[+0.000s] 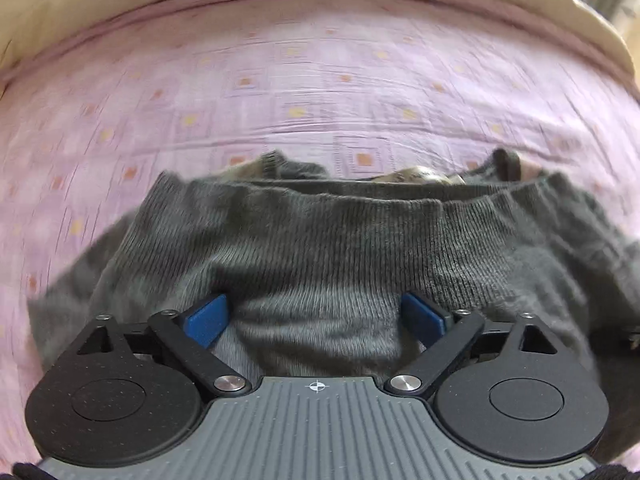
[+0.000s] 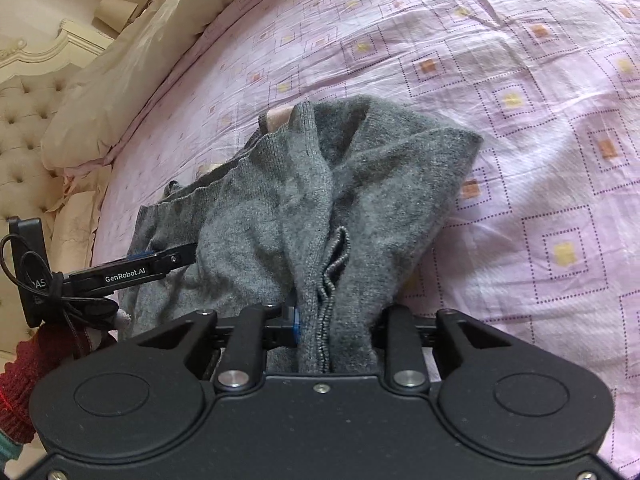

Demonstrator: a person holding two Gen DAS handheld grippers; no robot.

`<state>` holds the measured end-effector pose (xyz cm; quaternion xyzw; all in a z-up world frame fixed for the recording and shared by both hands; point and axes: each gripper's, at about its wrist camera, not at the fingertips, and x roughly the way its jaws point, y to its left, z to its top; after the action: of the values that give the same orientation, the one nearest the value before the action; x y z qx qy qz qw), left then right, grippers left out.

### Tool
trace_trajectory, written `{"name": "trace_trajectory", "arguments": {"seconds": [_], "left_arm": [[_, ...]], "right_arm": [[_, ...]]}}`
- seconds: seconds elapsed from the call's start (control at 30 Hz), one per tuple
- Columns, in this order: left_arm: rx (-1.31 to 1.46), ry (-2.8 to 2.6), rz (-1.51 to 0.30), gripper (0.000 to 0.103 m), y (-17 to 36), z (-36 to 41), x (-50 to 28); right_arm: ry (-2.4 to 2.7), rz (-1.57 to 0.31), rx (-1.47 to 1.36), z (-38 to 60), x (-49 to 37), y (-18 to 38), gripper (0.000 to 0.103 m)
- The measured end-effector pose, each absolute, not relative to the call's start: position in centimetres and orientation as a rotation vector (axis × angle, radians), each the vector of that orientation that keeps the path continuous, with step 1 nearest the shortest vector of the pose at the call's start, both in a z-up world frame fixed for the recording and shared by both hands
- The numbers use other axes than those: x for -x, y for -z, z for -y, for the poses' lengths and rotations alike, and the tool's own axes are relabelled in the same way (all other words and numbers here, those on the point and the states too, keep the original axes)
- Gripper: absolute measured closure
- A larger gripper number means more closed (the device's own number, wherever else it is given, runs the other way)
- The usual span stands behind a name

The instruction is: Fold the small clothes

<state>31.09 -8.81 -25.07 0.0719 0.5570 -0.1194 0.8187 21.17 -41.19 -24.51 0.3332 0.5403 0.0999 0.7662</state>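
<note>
The right gripper (image 2: 336, 320) is pinching a bunched ridge of the grey knit garment (image 2: 320, 184) between its jaws, the fabric's beaded edge running down into the gap and one blue pad (image 2: 296, 322) pressing against the cloth. The left gripper (image 1: 316, 320) is standing with its jaws spread wide, its blue pads (image 1: 206, 320) sitting on either side of a hump of the same knit without squeezing it; in the right wrist view its black finger is poking in low at the garment's left side. The garment is lying crumpled on the pink patterned bedsheet (image 2: 520, 100), its ribbed hem (image 1: 320, 200) running across the left wrist view with a second layer showing just behind it. To the right of the garment and beyond it, the sheet is stretching out bare and lightly creased. On the far left side, the sheet's edge is meeting a cream quilt (image 2: 120, 80), with a tufted headboard (image 2: 28, 128) behind that. A dark red knitted sleeve (image 2: 28, 380) is showing at the lower left corner.
</note>
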Motion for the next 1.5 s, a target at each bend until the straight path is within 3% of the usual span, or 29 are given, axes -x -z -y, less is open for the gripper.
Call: {"name": "trace_trajectory", "arguments": {"seconds": [0.1, 0.17, 0.23, 0.47, 0.53, 0.6, 0.67, 1.2, 1.5], "left_arm": [[-0.119, 0.246, -1.216, 0.007, 24.8, 8.7, -32.2], [-0.079, 0.221, -1.210, 0.018, 24.0, 8.2, -32.0], [-0.033, 0.211, -1.183, 0.019, 22.8, 7.9, -30.6], [-0.015, 0.235, -1.148, 0.019, 21.6, 8.2, -23.8], [-0.057, 0.250, -1.194, 0.019, 22.8, 8.3, -22.3], [-0.094, 0.286, -1.227, 0.016, 24.0, 8.2, -21.5], [-0.140, 0.332, -1.217, 0.017, 23.7, 8.2, -21.4], [0.100, 0.247, -1.198, 0.019, 17.7, -5.0, -20.0], [0.195, 0.204, -1.230, 0.019, 17.7, -12.6, -18.9]], "right_arm": [[-0.212, -1.170, -0.738, 41.2, -21.0, 24.5, 0.056], [-0.218, -1.164, -0.750, 41.2, -20.8, 24.4, 0.049], [-0.227, -1.160, -0.750, 41.1, -20.6, 24.3, 0.045], [-0.217, -1.159, -0.745, 41.5, -19.5, 24.1, 0.044], [-0.209, -1.150, -0.736, 41.6, -19.3, 23.9, 0.050], [-0.197, -1.147, -0.712, 41.4, -19.3, 23.5, 0.072], [-0.176, -1.135, -0.673, 41.1, -19.4, 22.8, 0.075], [-0.218, -1.086, -0.476, 30.1, -21.9, 12.8, 0.077], [-0.317, -1.136, -0.391, 18.3, -24.4, 12.9, 0.077]]}}
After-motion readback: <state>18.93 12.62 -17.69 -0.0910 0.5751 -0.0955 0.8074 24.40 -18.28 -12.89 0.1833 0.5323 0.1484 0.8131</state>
